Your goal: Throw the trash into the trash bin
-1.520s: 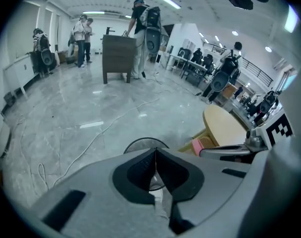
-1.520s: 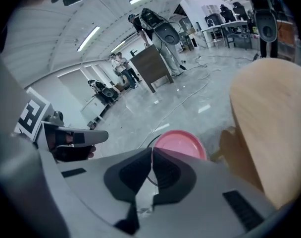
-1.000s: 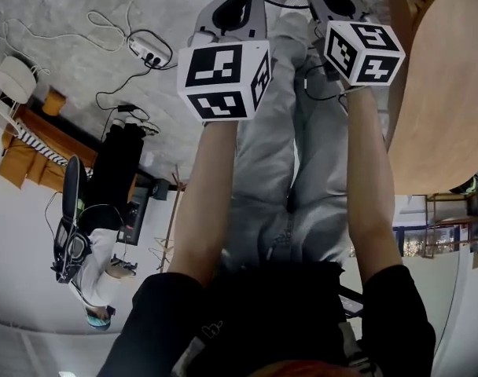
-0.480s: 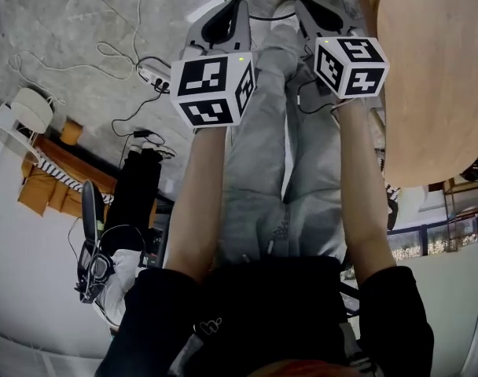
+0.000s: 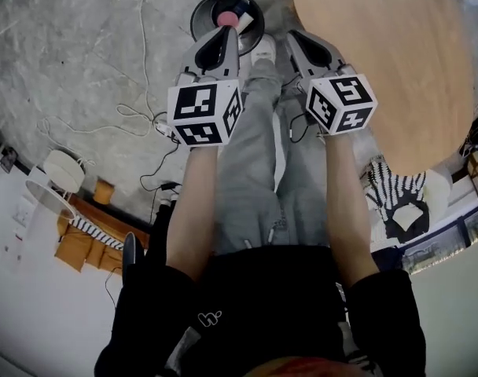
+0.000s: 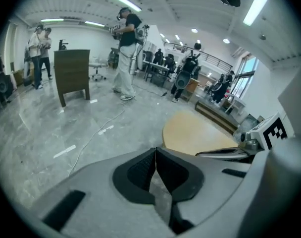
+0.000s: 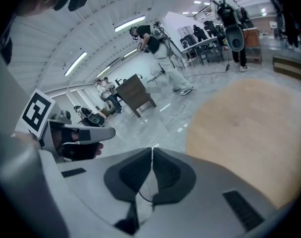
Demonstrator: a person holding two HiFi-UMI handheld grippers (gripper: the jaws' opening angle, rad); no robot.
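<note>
Looking down on a wide hall: grey mottled floor (image 5: 74, 61) everywhere, glossy enough to catch the ceiling strip lights (image 6: 125, 1). Off to the right, a big round wooden bench (image 5: 396, 61), top bare and pale. Out across the room in the left gripper view, a dark wooden cabinet (image 6: 72, 76) standing alone on the floor, with people (image 6: 126, 53) on their feet beyond it, more desks and a railing further back. Down the middle of the head view, grey trousers (image 5: 259, 171) and two bare forearms reaching forward. Straight ahead past the feet, the trash bin (image 5: 200, 14), round and dark, sitting on the floor just left of the bench edge. Inside it, the trash (image 5: 226, 18): a pink piece with some white and dark bits beside it. Loose white cables (image 5: 137, 108) snaking over the floor to the left. Left claw (image 6: 155, 151) pinched shut, pads meeting, nothing between them; tip close to the bin rim in the head view. Right claw (image 7: 151, 150) likewise closed tight and empty, hanging beside the bench edge. Checkered marker cube (image 5: 204, 112) riding on the left one, another (image 5: 341, 100) on the right.
</note>
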